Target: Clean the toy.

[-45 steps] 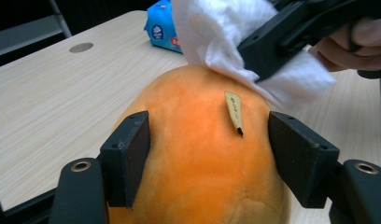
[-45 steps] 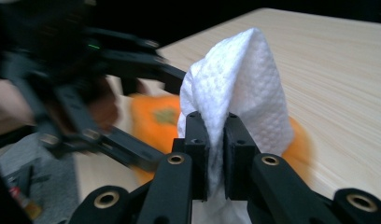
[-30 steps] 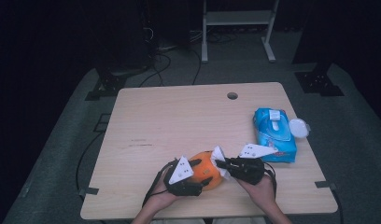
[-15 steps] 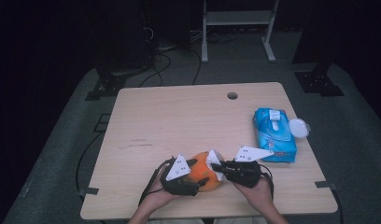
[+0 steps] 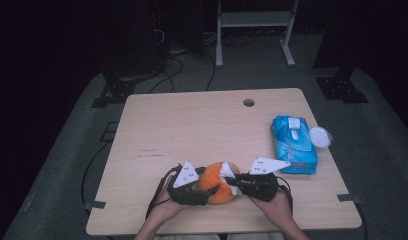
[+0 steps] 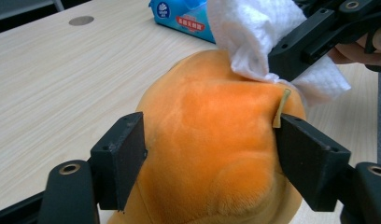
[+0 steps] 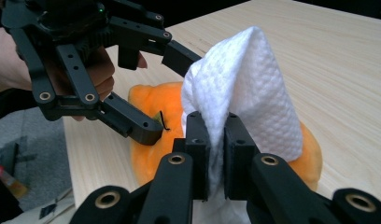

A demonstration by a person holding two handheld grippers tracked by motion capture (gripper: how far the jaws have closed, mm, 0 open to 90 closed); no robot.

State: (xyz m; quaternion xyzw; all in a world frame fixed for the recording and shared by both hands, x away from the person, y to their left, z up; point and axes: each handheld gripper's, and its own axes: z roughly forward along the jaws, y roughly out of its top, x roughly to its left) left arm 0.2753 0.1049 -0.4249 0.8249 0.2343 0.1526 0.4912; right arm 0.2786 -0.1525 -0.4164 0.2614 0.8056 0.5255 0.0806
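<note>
Orange plush (image 5: 218,183) drawn nearer, wipe (image 7: 244,88) pinched, wipes pack (image 5: 294,143) shut.

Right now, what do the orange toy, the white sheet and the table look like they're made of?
Orange toy: soft plush, by its short fuzzy nap.
White sheet: embossed tissue or a wipe, dimpled, matte and limp.
Table: pale wood-grain top, smooth and matte, probably laminate.

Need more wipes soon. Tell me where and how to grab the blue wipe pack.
Grip the blue wipe pack across its narrow width, coming from straight above. It lies flat on the table with long sides free; the white lid beside it sits at the far right, so close the jaws lower down.
</note>
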